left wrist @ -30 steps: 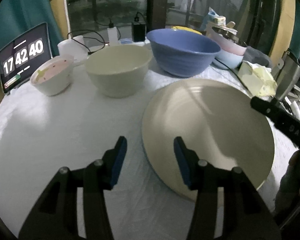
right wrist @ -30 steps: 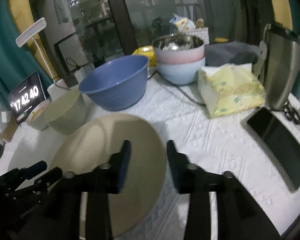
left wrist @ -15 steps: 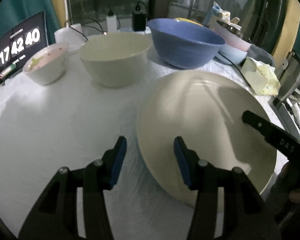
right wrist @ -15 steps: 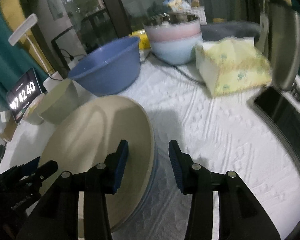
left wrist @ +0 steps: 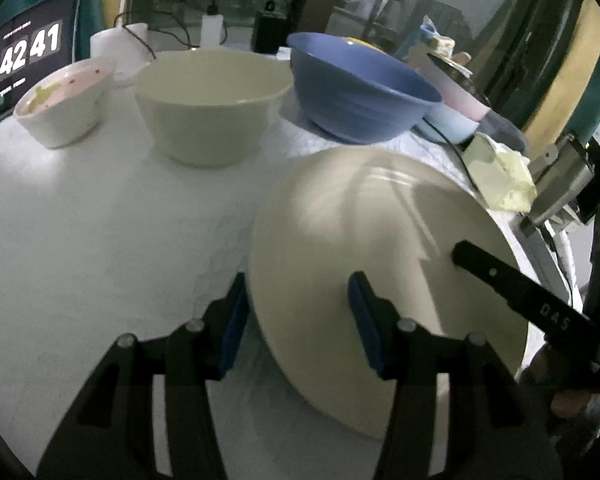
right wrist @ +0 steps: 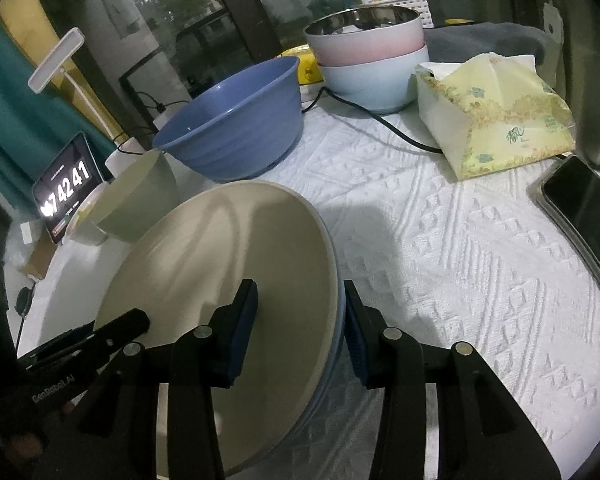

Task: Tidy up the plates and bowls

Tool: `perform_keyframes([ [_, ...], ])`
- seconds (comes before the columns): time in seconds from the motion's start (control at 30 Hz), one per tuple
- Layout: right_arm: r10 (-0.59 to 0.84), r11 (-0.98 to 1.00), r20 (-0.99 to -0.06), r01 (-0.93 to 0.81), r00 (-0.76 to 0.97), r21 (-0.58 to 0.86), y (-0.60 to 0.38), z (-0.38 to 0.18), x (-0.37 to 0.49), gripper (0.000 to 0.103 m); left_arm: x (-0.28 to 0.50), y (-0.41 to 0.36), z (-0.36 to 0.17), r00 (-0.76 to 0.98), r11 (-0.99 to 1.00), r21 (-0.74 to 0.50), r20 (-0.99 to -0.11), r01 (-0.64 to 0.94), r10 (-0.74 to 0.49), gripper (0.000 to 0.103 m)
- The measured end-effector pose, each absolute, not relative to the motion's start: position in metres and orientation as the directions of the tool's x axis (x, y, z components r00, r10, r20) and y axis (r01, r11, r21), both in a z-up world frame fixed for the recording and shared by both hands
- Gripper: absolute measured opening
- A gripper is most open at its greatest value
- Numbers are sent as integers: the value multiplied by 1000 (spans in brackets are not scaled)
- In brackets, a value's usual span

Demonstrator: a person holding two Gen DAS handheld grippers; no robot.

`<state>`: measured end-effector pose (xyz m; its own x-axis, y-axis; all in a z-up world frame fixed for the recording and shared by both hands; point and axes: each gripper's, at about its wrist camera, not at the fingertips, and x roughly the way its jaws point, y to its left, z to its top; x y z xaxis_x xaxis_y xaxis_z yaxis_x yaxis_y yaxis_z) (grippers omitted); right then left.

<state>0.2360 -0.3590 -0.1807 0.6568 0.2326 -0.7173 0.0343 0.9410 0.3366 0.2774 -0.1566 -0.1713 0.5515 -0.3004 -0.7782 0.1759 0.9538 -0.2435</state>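
Around opposite edges of the cream plate (left wrist: pixel 380 264) both grippers straddle its rim. The left gripper (left wrist: pixel 298 320) stands part open at the plate's 7 o'clock edge; whether its pads press the rim I cannot tell. The right gripper (right wrist: pixel 300 332) is likewise part open at the 4 o'clock edge, grip unclear. Beyond the plate, the cream bowl (left wrist: pixel 212 104) sits at 11 o'clock, the blue bowl (left wrist: pixel 360 92) at 12, on the white tablecloth (right wrist: pixel 480 260).
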Motion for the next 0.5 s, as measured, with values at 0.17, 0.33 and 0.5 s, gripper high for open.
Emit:
perform_keyframes([
  [0.17,214,945,-720,48,660,325,-357,-179,234,44,276,-156,-171,551,952,-246,-777,181,-305,51],
  [0.33,217,943,-723,50,656,328,-355,-179,230,44,269,-152,-170,547,953,-245,-781,178,-303,51],
  [0.5,220,942,-727,52,651,331,-350,-177,224,44,261,-147,-169,550,955,-242,-781,171,-297,51],
])
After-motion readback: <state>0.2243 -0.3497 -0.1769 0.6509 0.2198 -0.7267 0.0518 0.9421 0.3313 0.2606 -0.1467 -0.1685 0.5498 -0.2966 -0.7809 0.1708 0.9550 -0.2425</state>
